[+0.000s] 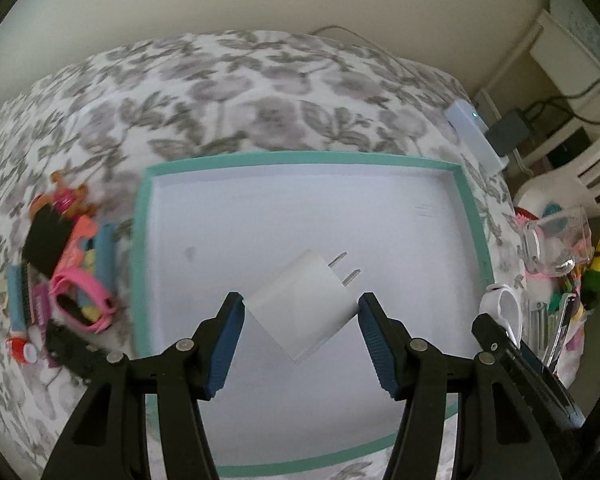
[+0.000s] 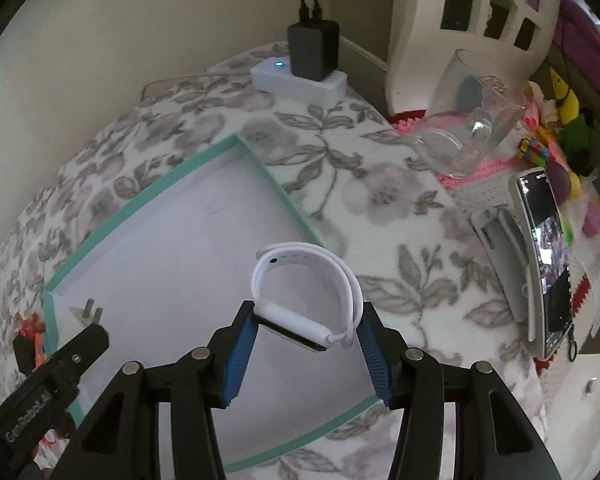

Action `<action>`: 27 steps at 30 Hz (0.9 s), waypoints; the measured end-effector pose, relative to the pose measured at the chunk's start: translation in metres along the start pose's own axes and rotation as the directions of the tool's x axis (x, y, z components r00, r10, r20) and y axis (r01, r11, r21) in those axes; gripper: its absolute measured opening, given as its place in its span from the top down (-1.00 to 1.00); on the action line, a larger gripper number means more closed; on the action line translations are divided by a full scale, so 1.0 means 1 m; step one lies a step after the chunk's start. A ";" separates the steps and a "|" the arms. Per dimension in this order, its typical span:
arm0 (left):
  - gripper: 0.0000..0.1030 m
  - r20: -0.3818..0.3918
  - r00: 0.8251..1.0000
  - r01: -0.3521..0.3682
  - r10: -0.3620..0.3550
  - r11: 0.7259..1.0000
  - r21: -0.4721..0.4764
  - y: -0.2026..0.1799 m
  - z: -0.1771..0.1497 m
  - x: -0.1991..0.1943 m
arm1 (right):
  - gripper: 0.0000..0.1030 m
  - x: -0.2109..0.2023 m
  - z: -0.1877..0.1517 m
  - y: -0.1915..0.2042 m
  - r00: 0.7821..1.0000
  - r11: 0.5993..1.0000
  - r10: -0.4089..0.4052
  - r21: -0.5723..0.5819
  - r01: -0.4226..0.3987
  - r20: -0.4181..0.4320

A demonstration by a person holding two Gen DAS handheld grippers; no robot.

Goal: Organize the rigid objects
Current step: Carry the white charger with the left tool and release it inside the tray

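Tray [image 1: 474, 216] first: the shallow white box with a teal rim lies flat on the floral bedspread [image 1: 228, 92] and takes up the middle of both wrist views, its long sides running left to right in the left view. Its floor looks bare, so either load has room to go down.

Both loads hang directly over that floor, inside the rim. The left tool [image 1: 301, 307] grips a white charger block [image 1: 304, 300] by two opposite corners, so the block sits diamond-wise between the blue pads with its two metal prongs aimed away to the far right. It hovers over the middle of the tray, somewhat toward the near rim.

The right tool [image 2: 307, 327] is clamped on a white smartwatch [image 2: 296, 322]. Its flat body spans the pads crosswise and the looped strap arches away toward the far side. It hangs just inside the tray's right rim [image 2: 284, 196], so this load is the closer one to an edge.

In the left view the other tool shows at the right edge, and in the right view it shows at the left edge, so the two stand side by side over the tray and apart.

My judgement: the coming move is a straight lowering, and the watch has the least margin sideways.

Off the tray, a heap of pink and orange clips [image 1: 72, 264] lies left, and a clear jar [image 2: 472, 120] and a phone [image 2: 546, 256] lie right.
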State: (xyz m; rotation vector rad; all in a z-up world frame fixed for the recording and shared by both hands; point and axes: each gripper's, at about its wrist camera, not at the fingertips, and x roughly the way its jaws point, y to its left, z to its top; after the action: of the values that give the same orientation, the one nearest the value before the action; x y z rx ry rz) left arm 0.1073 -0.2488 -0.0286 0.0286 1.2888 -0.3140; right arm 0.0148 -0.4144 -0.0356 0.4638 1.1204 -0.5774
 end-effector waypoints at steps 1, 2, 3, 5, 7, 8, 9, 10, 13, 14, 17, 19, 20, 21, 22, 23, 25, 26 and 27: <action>-0.18 -0.001 1.000 -0.001 0.001 1.000 0.004 -0.004 0.001 0.002 | -0.04 0.002 0.000 -0.001 1.000 1.000 -0.004 -0.001 0.004 -0.003; -0.18 -0.004 1.000 -0.002 0.002 1.000 0.007 -0.008 0.001 0.006 | -0.04 0.003 0.000 -0.002 1.000 1.000 -0.009 -0.002 0.009 -0.005; -0.18 -0.006 1.000 0.000 0.000 1.000 0.008 -0.011 0.002 0.009 | -0.04 0.004 0.000 -0.002 1.000 1.000 -0.014 -0.003 0.014 -0.008; -0.18 -0.014 1.000 0.000 0.000 1.000 0.013 -0.015 0.001 0.013 | -0.05 0.008 0.001 -0.004 1.000 1.000 -0.024 -0.003 0.024 -0.013; -0.18 -0.022 1.000 -0.006 0.006 1.000 0.022 -0.018 0.001 0.018 | -0.05 0.011 0.000 -0.005 0.999 0.999 -0.035 -0.001 0.035 -0.021; -0.18 -0.025 1.000 -0.013 0.014 1.000 0.023 -0.018 0.000 0.019 | -0.06 0.012 0.000 -0.006 0.999 0.999 -0.036 -0.002 0.036 -0.024; -0.18 -0.026 0.999 -0.018 0.018 1.000 0.022 -0.018 0.000 0.020 | -0.06 0.012 0.000 -0.006 0.999 0.999 -0.039 -0.003 0.039 -0.023; -0.18 -0.027 0.999 -0.020 0.020 1.000 0.020 -0.017 -0.001 0.021 | -0.06 0.012 0.000 -0.006 0.999 0.999 -0.039 -0.001 0.039 -0.024; -0.18 -0.010 1.000 -0.023 0.023 1.000 0.015 -0.014 0.000 0.018 | -0.06 0.011 0.000 -0.007 0.999 0.999 -0.035 0.002 0.035 -0.027; -0.21 -0.003 1.000 -0.022 0.022 1.000 0.015 -0.014 0.000 0.015 | -0.06 0.011 -0.001 -0.007 0.999 0.999 -0.034 0.001 0.034 -0.028; -0.33 0.012 1.000 -0.016 0.016 1.000 0.014 -0.014 0.002 0.008 | -0.06 0.011 -0.001 -0.006 0.999 0.999 -0.034 0.001 0.034 -0.032; -0.33 0.021 1.000 -0.018 0.017 1.000 0.015 -0.014 0.003 0.004 | -0.06 0.011 -0.001 -0.006 0.999 0.999 -0.032 0.000 0.032 -0.035; -0.33 0.025 0.999 -0.021 0.020 1.000 0.014 -0.013 0.003 0.001 | -0.07 0.010 -0.001 -0.006 0.999 0.999 -0.032 -0.003 0.032 -0.036; -0.34 0.027 0.999 -0.023 0.022 1.000 0.013 -0.012 0.003 0.000 | -0.07 0.010 -0.001 -0.005 0.999 0.999 -0.034 -0.008 0.033 -0.036; -0.38 0.028 0.999 -0.024 0.023 1.000 0.011 -0.011 0.003 -0.001 | -0.09 0.009 -0.001 -0.004 0.999 0.999 -0.034 -0.013 0.034 -0.035; -0.47 0.031 0.999 -0.025 0.025 1.000 0.008 -0.009 0.003 -0.003 | -0.15 0.009 -0.001 -0.003 0.999 0.999 -0.033 -0.017 0.033 -0.034; -0.56 0.041 0.999 -0.030 0.030 1.000 -0.002 -0.004 0.003 -0.007 | -0.23 0.008 -0.001 -0.003 0.999 0.999 -0.036 -0.022 0.036 -0.032; -0.56 0.044 0.998 -0.033 0.033 0.999 -0.008 -0.001 0.003 -0.009 | -0.25 0.006 -0.001 -0.003 0.999 0.999 -0.038 -0.022 0.037 -0.029; -0.56 0.047 0.998 -0.036 0.036 0.999 -0.016 0.002 0.003 -0.010 | -0.25 0.005 -0.001 -0.003 0.999 0.999 -0.034 -0.023 0.034 -0.027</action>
State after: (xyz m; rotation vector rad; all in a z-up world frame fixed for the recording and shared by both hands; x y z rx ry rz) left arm 0.1079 -0.2449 -0.0184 0.0314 1.2427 -0.2726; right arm 0.0142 -0.4169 -0.0408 0.4351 1.1613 -0.5890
